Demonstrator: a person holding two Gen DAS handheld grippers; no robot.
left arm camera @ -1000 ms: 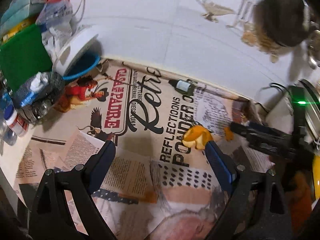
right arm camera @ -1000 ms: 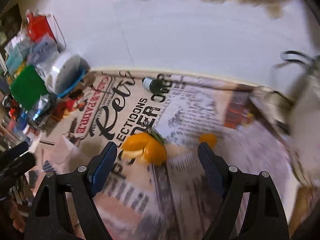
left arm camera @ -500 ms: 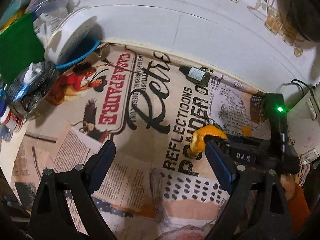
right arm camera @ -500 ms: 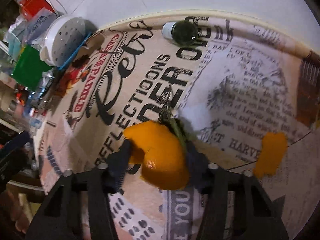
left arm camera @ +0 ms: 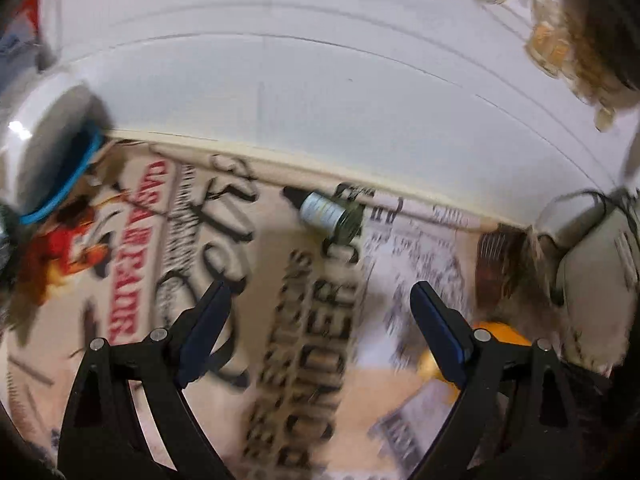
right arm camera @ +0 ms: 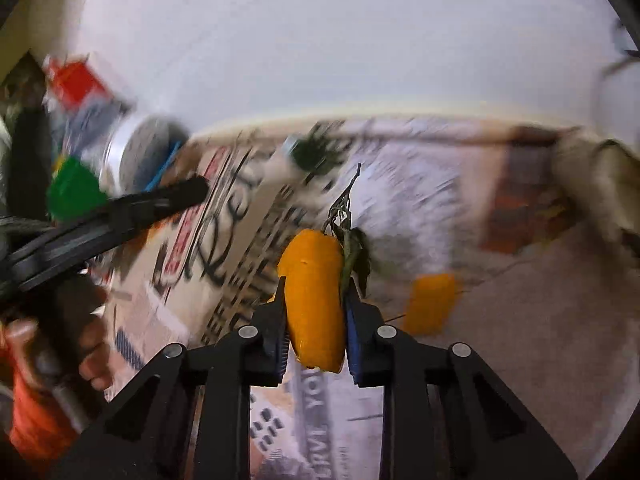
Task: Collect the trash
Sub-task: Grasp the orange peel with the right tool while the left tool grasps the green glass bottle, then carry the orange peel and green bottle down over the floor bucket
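Note:
My right gripper [right arm camera: 316, 300] is shut on a large orange peel [right arm camera: 316, 300] with a stem and leaf, held above the printed tablecloth [right arm camera: 400, 208]. A smaller peel piece [right arm camera: 430, 300] lies on the cloth just right of it. My left gripper [left arm camera: 320, 312] is open and empty over the cloth [left arm camera: 280, 320]; it also shows at the left of the right wrist view [right arm camera: 120, 212]. In the left wrist view an orange patch [left arm camera: 500, 334] shows behind the right finger; which peel it is I cannot tell.
A small dark dropper bottle [left arm camera: 328, 212] lies on the cloth near the white wall. A white round container with a blue rim [left arm camera: 52, 156] and cluttered packages [right arm camera: 72, 192] stand at the left. A grey device with cables [left arm camera: 592, 248] is at the right.
My right gripper closed on the large orange peel and lifted it off the cloth. My left gripper swung to the right, staying open.

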